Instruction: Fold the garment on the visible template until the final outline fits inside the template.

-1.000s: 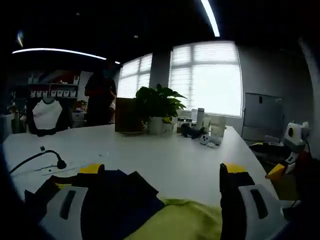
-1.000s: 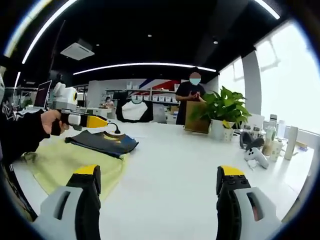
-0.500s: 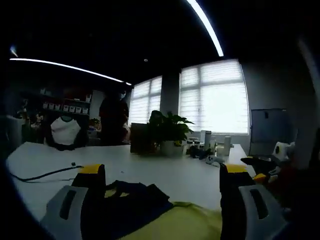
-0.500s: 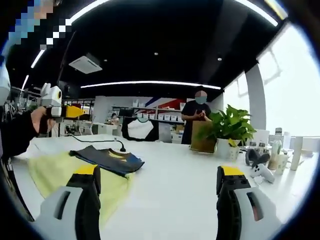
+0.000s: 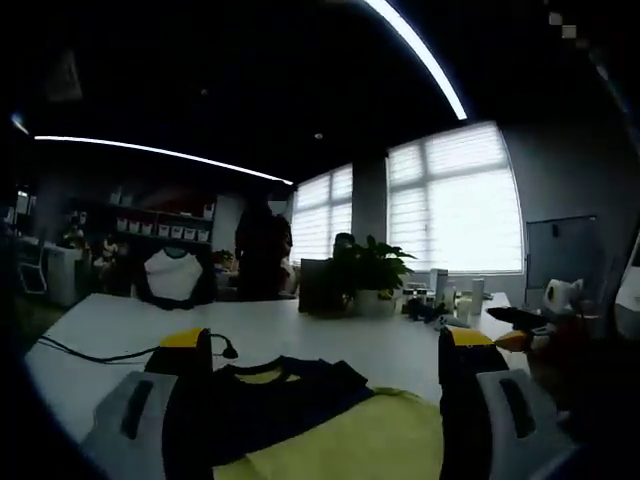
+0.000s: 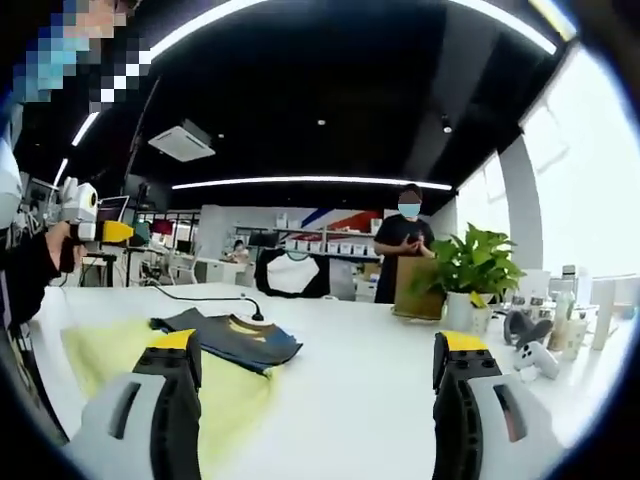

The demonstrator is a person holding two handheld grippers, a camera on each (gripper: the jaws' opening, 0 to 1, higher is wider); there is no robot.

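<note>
Both hand-held grippers stand with jaws wide apart, holding nothing: the left hand-held gripper point(image 5: 320, 365) above the dark navy garment point(image 5: 265, 400) on the yellow template point(image 5: 360, 440), the right hand-held gripper point(image 6: 318, 365) over the white desk point(image 6: 350, 380). Since a second ago both cameras have lifted, showing more ceiling.

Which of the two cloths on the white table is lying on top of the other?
The dark navy garment with yellow trim lies on top; the flat pale yellow sheet spreads out beneath it, showing past its edges on the white table.
</note>
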